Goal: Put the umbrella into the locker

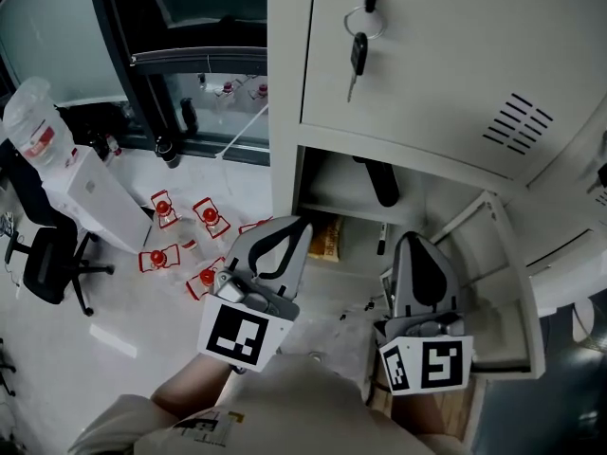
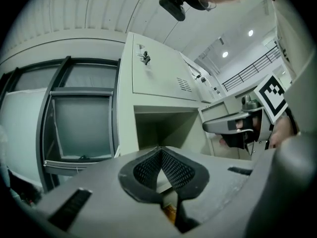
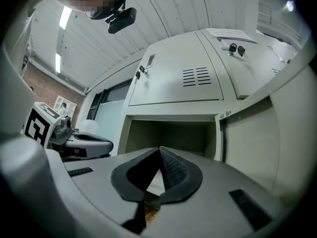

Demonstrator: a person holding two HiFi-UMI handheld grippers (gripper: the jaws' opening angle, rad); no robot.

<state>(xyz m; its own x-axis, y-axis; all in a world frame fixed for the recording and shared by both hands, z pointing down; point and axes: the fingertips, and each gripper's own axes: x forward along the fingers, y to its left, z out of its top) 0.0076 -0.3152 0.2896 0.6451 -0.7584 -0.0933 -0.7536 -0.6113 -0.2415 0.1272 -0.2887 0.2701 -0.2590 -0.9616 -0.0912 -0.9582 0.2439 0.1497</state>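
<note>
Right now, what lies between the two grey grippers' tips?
Head view: a yellow-brown packet and a small dark stick-like thing lie between the shut left gripper and right gripper, near the grey metal locker's open compartment.

The umbrella (image 1: 381,184) lies inside the open locker (image 1: 327,200), door (image 1: 505,278) swung right.

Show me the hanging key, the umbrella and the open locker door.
key (image 1: 358,55), head view, on its black head.
umbrella (image 1: 382,186), head view, on its dark body.
open locker door (image 1: 518,287), head view, on its outer edge.
</note>
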